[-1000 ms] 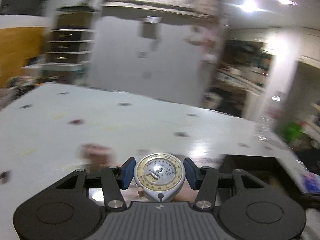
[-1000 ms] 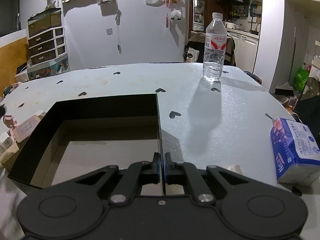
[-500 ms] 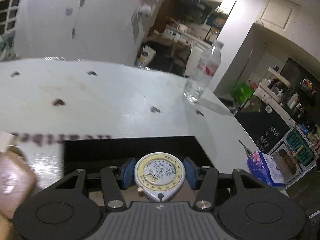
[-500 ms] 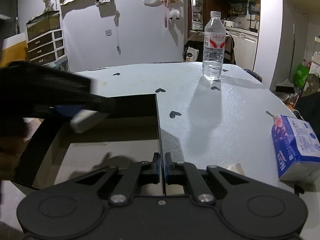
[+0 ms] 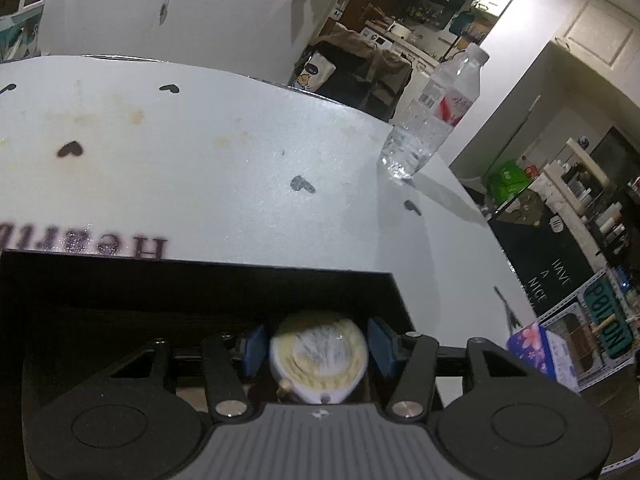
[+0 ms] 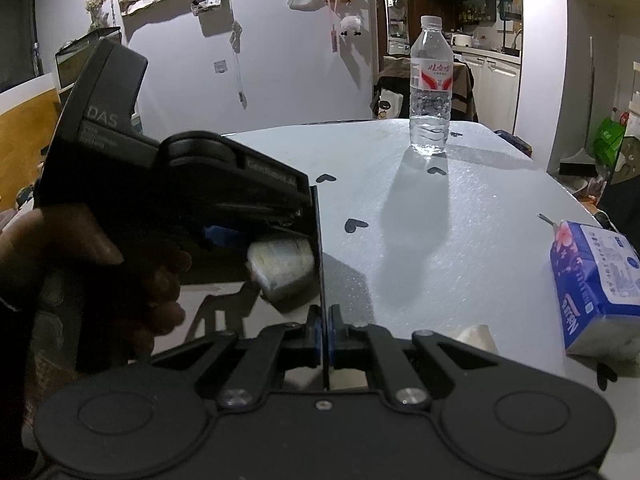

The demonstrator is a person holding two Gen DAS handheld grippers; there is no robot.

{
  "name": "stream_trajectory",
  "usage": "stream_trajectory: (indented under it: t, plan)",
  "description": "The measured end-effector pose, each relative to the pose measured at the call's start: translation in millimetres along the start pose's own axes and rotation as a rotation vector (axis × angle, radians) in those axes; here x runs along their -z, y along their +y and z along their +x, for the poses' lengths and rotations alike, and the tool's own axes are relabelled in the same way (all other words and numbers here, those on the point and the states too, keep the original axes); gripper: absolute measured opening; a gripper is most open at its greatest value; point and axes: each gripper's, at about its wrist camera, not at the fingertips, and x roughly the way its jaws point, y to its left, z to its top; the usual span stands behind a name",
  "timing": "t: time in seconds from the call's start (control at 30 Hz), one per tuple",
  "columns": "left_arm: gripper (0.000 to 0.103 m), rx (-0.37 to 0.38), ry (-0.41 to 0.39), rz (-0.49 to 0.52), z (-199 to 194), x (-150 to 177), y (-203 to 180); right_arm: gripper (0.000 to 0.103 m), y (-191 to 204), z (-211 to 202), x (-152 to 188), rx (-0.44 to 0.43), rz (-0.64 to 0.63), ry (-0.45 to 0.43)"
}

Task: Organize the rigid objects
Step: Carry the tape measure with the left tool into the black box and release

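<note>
Round dial gauge (image 5: 318, 356), white-bodied with a yellow ring around its face, sits between the blue pads (image 5: 380, 346) of the left claw (image 5: 316, 350). In the left wrist view its face is turned up toward the camera and is blurred; the pads stand a little off its sides with a sliver of gap showing, so whether they press on it cannot be told. A small brass knob pokes out at its lower left edge, toward the claw body. Seen from the right wrist view, the gauge (image 6: 282, 268) appears edge-on as a thick disc, its flat face tilted upward, its thin axis roughly vertical, hanging over the inside of the black box (image 6: 318, 240) just beside the box's right wall. The left claw (image 6: 256, 240) reaches in from the left, gripped by a hand (image 6: 132, 280).

The right claw (image 6: 324, 338) is pinched on the thin right wall of the box, its blue pads pressed to either side of the panel.

The box (image 5: 200, 292) lies on the white desk (image 5: 240, 152), which is dotted with small dark hearts. A water bottle (image 6: 431, 88) stands upright near the far edge, well apart from the box. A blue tissue pack (image 6: 596, 292) lies near the desk's right edge.
</note>
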Motion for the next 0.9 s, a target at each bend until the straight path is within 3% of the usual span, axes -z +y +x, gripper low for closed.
stream_trajectory:
  t: [0.13,0.2,0.4,0.63,0.9]
  plan:
    - [0.076,-0.010,-0.014,-0.008,-7.0,-0.8,1.7,0.004,-0.1,0.5,0.1,-0.004,0.005,0.000]
    - [0.081,-0.008,-0.031,0.001,-12.5,0.0,1.2,0.004,-0.2,0.4,0.3,-0.005,0.008,0.000]
    - [0.084,-0.011,-0.036,0.045,-27.6,4.6,-1.0,0.004,-0.9,-0.3,1.4,-0.010,0.015,0.000]
    - [0.094,-0.020,-0.063,0.106,-54.5,11.1,-5.2,0.004,-0.9,-0.7,1.5,-0.010,0.015,-0.001]
    - [0.103,-0.026,-0.139,0.211,-100.8,28.9,-2.1,0.004,-3.3,-1.3,1.4,-0.024,0.020,-0.005]
